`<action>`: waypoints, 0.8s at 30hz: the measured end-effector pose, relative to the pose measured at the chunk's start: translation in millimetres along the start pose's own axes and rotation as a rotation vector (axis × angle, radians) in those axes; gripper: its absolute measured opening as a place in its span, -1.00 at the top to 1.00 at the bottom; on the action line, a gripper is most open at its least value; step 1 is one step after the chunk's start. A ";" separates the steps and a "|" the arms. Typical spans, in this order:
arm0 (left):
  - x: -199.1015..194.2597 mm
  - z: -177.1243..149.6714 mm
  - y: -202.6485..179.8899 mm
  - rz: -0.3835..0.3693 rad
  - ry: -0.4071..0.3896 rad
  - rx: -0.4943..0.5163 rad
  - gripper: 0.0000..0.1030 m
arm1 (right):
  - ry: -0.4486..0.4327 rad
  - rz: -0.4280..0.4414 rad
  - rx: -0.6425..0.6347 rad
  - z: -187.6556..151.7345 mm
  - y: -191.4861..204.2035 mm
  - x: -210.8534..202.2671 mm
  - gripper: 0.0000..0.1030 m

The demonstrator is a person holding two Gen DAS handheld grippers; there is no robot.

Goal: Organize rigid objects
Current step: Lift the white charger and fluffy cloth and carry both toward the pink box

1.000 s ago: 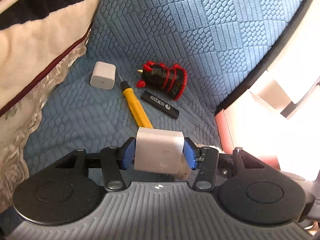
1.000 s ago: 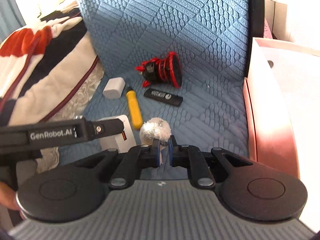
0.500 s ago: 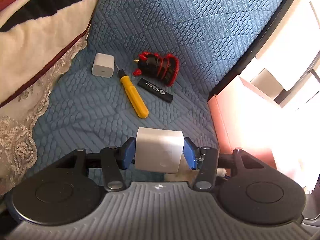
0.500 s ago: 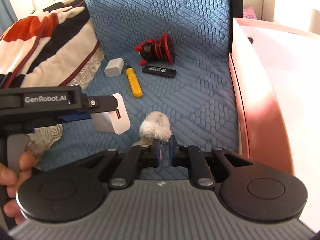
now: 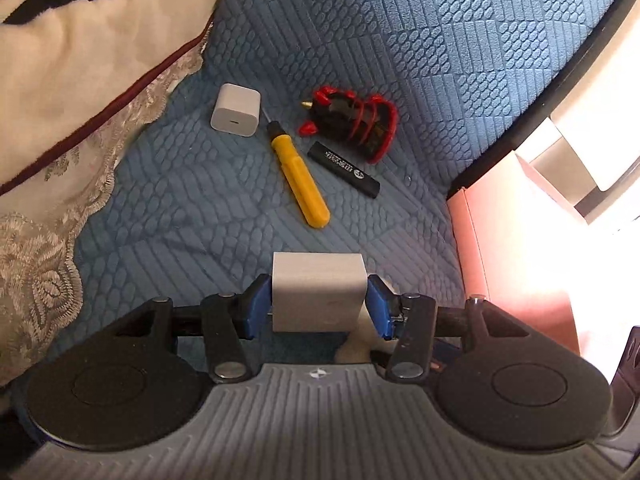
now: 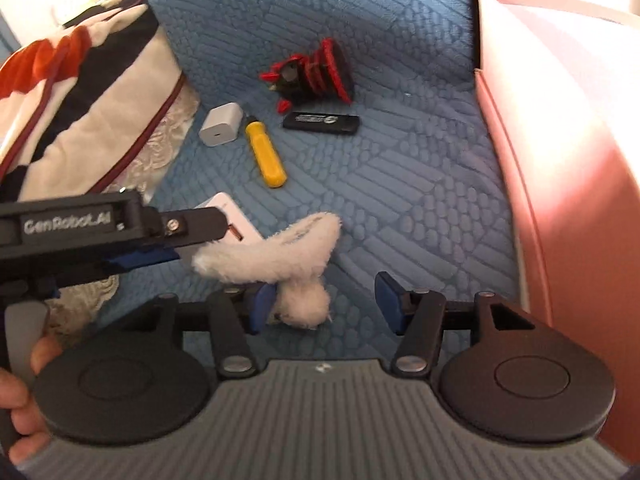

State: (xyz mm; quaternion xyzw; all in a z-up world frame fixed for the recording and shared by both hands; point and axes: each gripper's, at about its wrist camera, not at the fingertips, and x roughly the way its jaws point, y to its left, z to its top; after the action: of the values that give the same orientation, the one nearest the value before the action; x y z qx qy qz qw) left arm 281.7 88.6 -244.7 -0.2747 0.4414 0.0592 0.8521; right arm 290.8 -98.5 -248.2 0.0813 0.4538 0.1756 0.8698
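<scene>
My left gripper is shut on a white charger block, held just above the blue quilted cushion. The right wrist view shows the same block poking out past the left gripper's finger. My right gripper has its jaws opening. A white fluffy toy lies between them on the cushion, against the left pad and well apart from the right pad. Farther off lie a small white charger, a yellow screwdriver, a black stick and a red-and-black ribbed piece.
A pink box stands along the cushion's right edge, its open top washed out by bright light. A striped blanket with lace trim covers the left side. A hand holds the left gripper's handle.
The right jaws were shut on the fluffy toy and now stand wide apart; the toy has flopped out onto the cushion. The left gripper keeps its hold on the charger block.
</scene>
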 end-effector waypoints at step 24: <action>-1.2 5.4 0.6 -0.003 -0.005 -0.007 -0.11 | -0.039 -0.020 -0.014 0.6 9.0 8.8 0.30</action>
State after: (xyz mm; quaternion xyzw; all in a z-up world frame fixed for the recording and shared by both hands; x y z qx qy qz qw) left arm 284.7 92.1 -241.5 -0.2781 0.4387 0.0604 0.8524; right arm 293.9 -86.9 -251.9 0.0741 0.4365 0.1686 0.8806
